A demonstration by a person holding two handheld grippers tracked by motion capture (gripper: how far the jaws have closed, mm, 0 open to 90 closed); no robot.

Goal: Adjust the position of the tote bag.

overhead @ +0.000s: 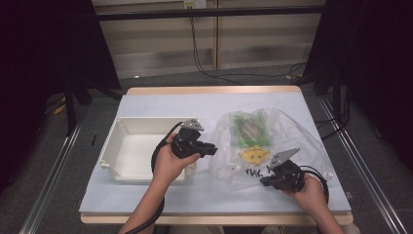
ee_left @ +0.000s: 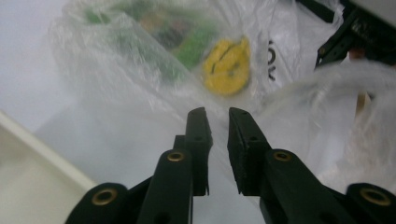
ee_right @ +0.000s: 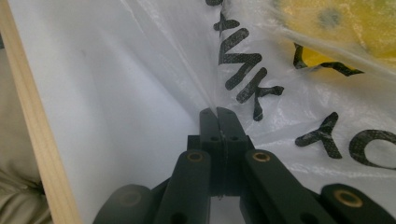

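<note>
Beside the white tray (overhead: 127, 146), on its right, my clear plastic bag (overhead: 287, 131) lies on the table. My right gripper (ee_right: 217, 112) is pinched shut on the bag's near edge; my left gripper (ee_left: 218, 114) stands slightly parted against the film, seemingly gripping nothing.

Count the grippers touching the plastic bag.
1. The right gripper pinches the bag at its near edge; the left gripper is open beside the bag, touching nothing.
</note>
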